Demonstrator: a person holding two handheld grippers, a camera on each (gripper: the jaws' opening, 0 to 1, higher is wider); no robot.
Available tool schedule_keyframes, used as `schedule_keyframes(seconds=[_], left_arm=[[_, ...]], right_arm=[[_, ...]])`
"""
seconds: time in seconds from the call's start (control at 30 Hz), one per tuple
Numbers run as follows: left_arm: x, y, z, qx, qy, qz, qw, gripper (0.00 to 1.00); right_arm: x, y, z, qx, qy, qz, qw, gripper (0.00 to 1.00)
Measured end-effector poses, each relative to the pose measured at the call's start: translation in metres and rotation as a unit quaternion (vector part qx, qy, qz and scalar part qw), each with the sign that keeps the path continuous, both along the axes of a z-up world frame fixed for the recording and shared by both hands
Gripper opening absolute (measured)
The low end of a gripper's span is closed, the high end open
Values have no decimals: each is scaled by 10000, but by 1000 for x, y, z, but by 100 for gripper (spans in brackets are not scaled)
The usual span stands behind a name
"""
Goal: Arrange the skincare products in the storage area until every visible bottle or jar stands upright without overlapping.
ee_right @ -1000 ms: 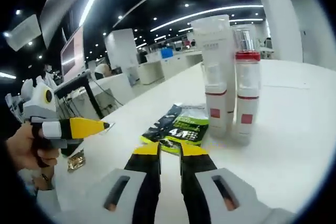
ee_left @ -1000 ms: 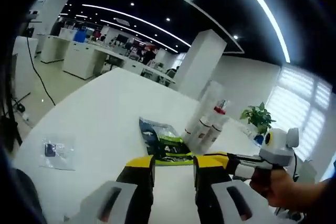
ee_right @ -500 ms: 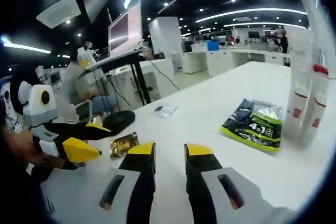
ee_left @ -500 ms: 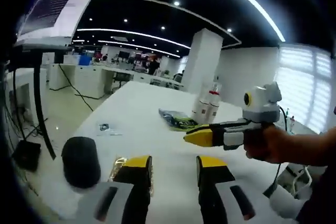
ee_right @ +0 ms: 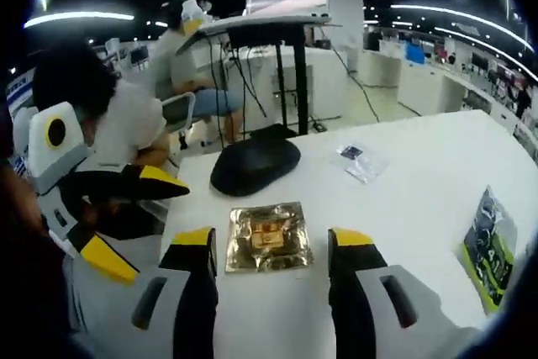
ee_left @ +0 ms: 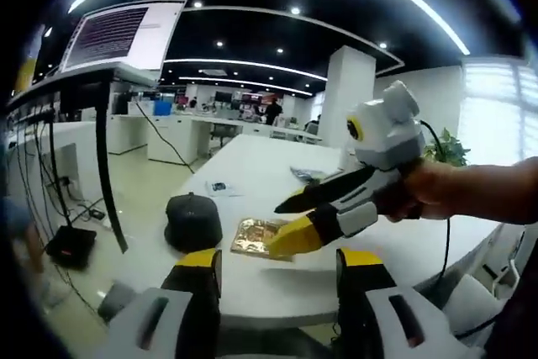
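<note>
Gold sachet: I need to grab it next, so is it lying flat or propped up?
Flat: the gold sachet lies face-up on the white table.

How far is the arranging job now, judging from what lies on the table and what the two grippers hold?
Nothing here looks done: no bottle or jar is in sight. Nothing is in hand; the right gripper has open jaws on either side of a gold foil sachet lying flat on the white table, beside a black cap. The left gripper is open too. The arranging itself cannot be judged.
</note>
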State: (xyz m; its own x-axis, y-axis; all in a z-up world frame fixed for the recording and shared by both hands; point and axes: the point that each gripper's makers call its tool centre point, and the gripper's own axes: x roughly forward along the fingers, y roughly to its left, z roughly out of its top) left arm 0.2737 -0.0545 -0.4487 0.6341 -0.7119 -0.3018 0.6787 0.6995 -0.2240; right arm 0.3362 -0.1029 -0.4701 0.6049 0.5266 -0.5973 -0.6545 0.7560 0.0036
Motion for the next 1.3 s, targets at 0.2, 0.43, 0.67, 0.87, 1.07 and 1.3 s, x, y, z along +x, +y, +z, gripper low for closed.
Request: schedule_keyframes(seconds=[0.2, 0.43, 0.67, 0.87, 1.07, 1.3], left_arm=[[6, 9, 1, 17, -84, 143, 9999, 55], [8, 9, -1, 24, -83, 169, 9998, 55], [10, 7, -2, -23, 93, 98, 9999, 56], [10, -14, -6, 256, 149, -444, 9986, 56], [17, -23, -15, 496, 442, -444, 9968, 58], [19, -32, -16, 715, 688, -550, 9935, 58]], right_arm=[[-2, 9, -8, -418, 167, 300, 9985, 52], [3, 12, -12, -675, 324, 405, 9964, 41], [0, 9, -13, -833, 487, 62, 9953, 40], [-15, 18, -8, -61, 803, -184, 9966, 46], [-20, 1, 5, 360, 709, -446, 9958, 44], [-23, 4, 16, 1169, 819, -347, 9891, 40]])
